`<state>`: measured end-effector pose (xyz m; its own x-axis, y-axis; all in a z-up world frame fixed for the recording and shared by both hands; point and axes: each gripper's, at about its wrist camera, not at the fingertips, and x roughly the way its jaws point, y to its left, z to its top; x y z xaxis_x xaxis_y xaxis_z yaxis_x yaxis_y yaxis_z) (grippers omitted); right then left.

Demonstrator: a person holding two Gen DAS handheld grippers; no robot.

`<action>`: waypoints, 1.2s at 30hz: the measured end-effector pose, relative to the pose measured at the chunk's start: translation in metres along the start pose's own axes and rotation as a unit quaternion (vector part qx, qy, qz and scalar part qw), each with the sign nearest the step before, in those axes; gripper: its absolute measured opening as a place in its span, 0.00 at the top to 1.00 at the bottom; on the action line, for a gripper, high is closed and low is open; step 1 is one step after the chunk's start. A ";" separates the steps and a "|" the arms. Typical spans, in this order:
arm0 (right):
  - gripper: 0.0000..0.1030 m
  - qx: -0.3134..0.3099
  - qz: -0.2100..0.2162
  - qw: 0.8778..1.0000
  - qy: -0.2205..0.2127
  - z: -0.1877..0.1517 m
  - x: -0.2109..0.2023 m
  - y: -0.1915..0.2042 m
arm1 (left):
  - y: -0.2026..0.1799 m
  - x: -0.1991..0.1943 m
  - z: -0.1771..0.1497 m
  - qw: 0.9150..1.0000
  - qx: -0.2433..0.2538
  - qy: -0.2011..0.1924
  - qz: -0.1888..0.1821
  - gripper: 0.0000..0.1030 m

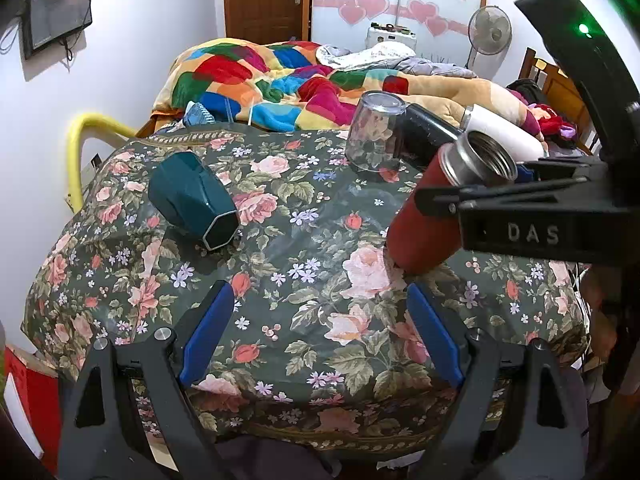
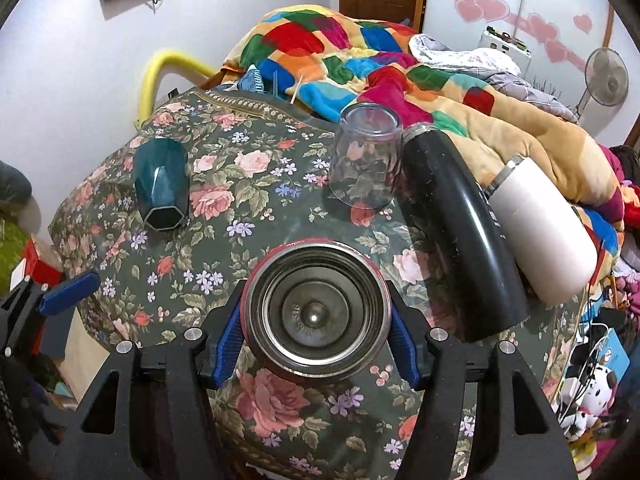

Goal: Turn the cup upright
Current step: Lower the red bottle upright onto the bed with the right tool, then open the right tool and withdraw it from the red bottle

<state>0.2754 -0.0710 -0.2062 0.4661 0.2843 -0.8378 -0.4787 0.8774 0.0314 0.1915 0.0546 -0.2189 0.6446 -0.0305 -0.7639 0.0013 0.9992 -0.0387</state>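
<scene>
Right gripper [image 2: 316, 340] clamps its fingers around a tilted red steel cup [image 2: 318, 312] at frame centre; left gripper [image 1: 320, 332], lower frame, gapes wide, holding nothing, above the floral bench [image 1: 280, 240].

The right gripper [image 2: 316, 334] has its jaws closed on a red flask [image 2: 318, 312], blue pads pressed against both sides; the open steel mouth faces the camera. Beyond it on the floral-covered table [image 2: 256, 168], a teal faceted cup [image 2: 162, 184] lies on its side, mouth toward the camera. A clear glass [image 2: 366, 156] stands upside down, just beside a black bottle [image 2: 460, 232] and a white bottle [image 2: 540, 232], both lying down. The left gripper [image 2: 60, 292] shows at the left edge.
</scene>
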 end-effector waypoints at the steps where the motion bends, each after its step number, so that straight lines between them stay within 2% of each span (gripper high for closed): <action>1: 0.42 0.001 0.000 1.000 0.000 0.002 0.001 0.000 | 0.001 0.001 0.000 1.000 -0.002 0.001 0.000 0.15; 9: 0.39 -0.001 0.013 1.000 0.008 0.010 0.001 0.005 | 0.005 -0.002 0.001 1.000 -0.014 0.003 0.002 0.15; 14: 0.38 -0.019 0.000 1.000 -0.008 0.007 -0.018 0.008 | 0.002 -0.014 0.004 1.000 -0.012 -0.009 0.003 0.15; 18: 0.38 -0.016 0.003 0.999 -0.040 0.000 -0.050 0.004 | -0.004 -0.035 0.010 0.999 -0.012 -0.030 -0.004 0.15; 22: 0.38 0.001 0.019 0.995 -0.096 -0.011 -0.099 -0.005 | -0.012 -0.068 0.019 0.998 -0.012 -0.065 -0.012 0.15; 26: 0.38 0.021 0.023 0.984 -0.174 -0.026 -0.160 -0.013 | -0.023 -0.117 0.029 0.992 -0.007 -0.124 -0.022 0.15; 31: 0.38 0.040 0.017 0.960 -0.275 -0.052 -0.233 -0.016 | -0.036 -0.189 0.033 0.976 -0.006 -0.215 -0.032 0.14; 36: 0.37 0.039 -0.010 0.932 -0.359 -0.076 -0.282 -0.002 | -0.047 -0.247 0.024 0.957 -0.004 -0.290 -0.032 0.11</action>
<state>0.0877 -0.1822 -0.0114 0.8659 0.4284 -0.2581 -0.4219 0.9028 0.0831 0.0507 0.0158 -0.0131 0.9590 -0.0705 -0.2743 0.0506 0.9956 -0.0790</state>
